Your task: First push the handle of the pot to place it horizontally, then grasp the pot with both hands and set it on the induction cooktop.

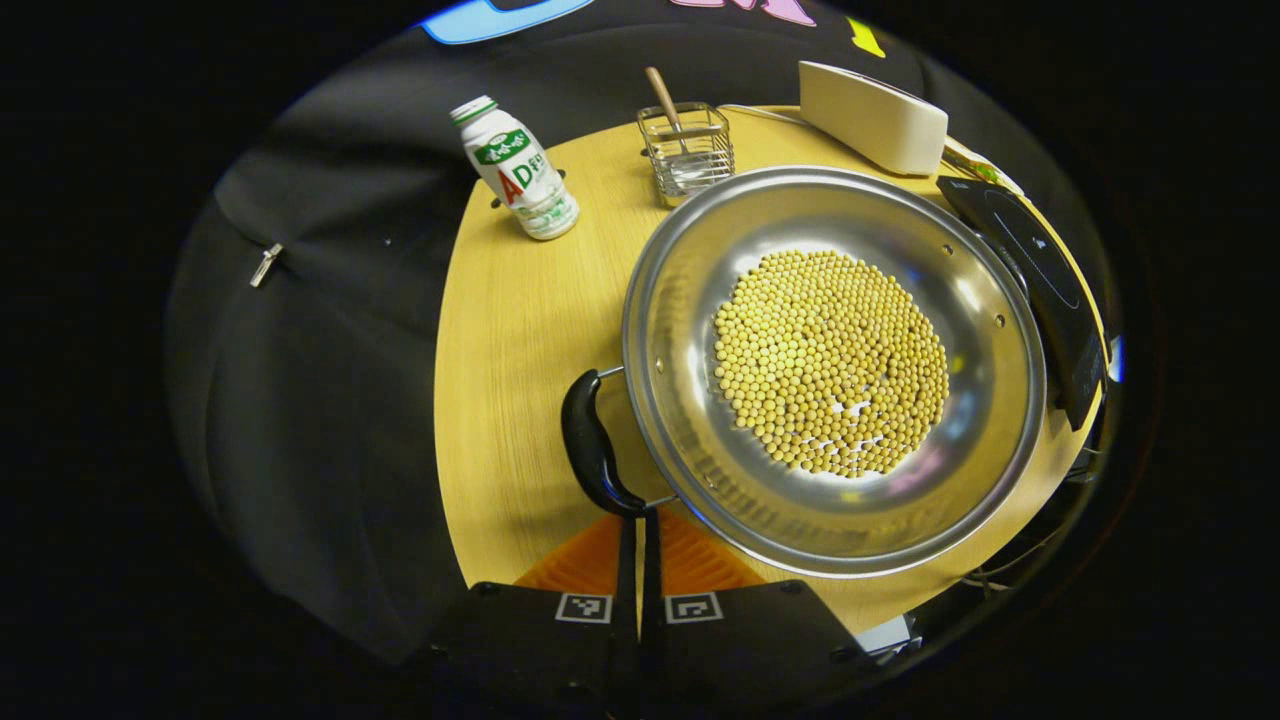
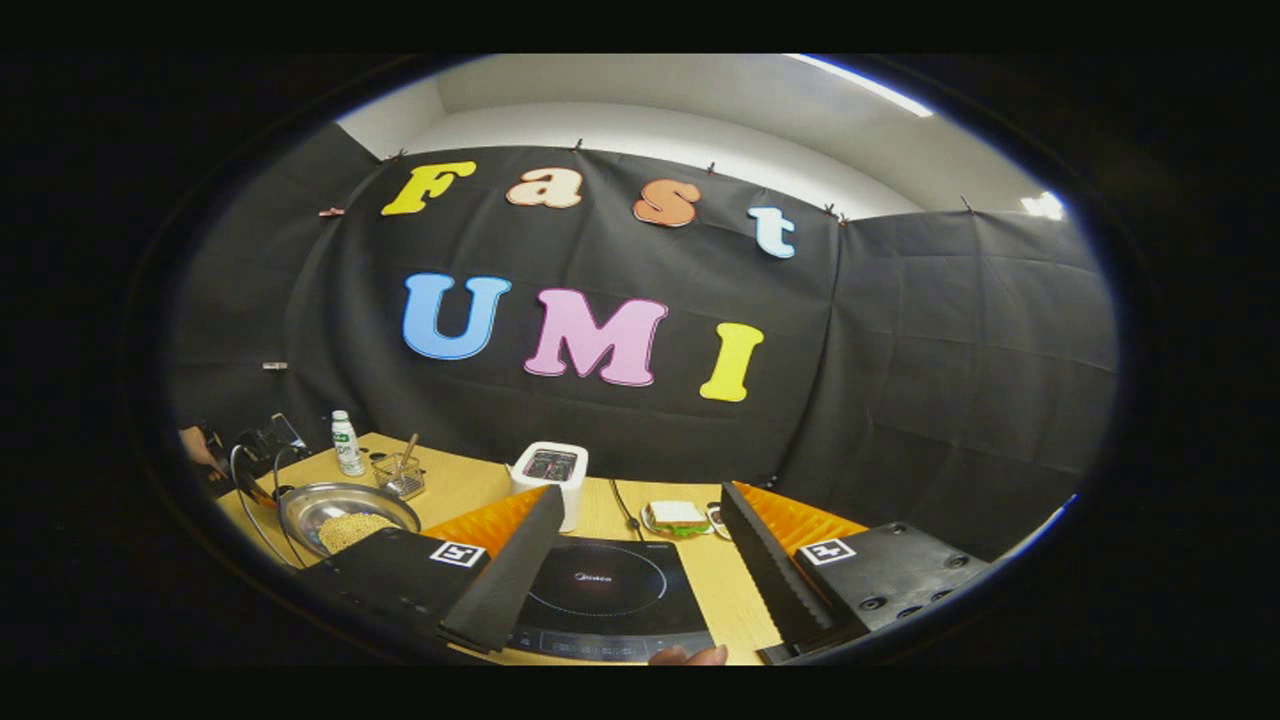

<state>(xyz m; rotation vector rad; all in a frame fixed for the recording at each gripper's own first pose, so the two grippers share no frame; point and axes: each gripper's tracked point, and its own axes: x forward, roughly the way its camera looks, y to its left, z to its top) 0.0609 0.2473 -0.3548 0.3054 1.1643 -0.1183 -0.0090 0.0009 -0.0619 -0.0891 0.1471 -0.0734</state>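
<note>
A wide steel pot [image 1: 690, 300] holding yellow beans [image 1: 830, 360] sits on the round wooden table [image 1: 520, 330]. Its black handle [image 1: 588, 445] curves along the pot's left rim. My left gripper [image 1: 638, 518] is shut, with nothing between its fingers, and its tips touch the near end of that handle. The black induction cooktop [image 1: 1040, 265] lies just right of the pot. In the right gripper view my right gripper [image 2: 640, 545] hangs open above the cooktop [image 2: 600, 590], with the pot [image 2: 300, 510] far to its left.
A white bottle [image 1: 520, 170], a wire basket [image 1: 687, 150] with a wooden spoon and a white toaster [image 1: 870, 115] stand behind the pot. A plate with a sandwich [image 2: 678, 517] sits beyond the cooktop. The table edge runs close left of the handle. A hand [image 2: 200, 450] is at the far left.
</note>
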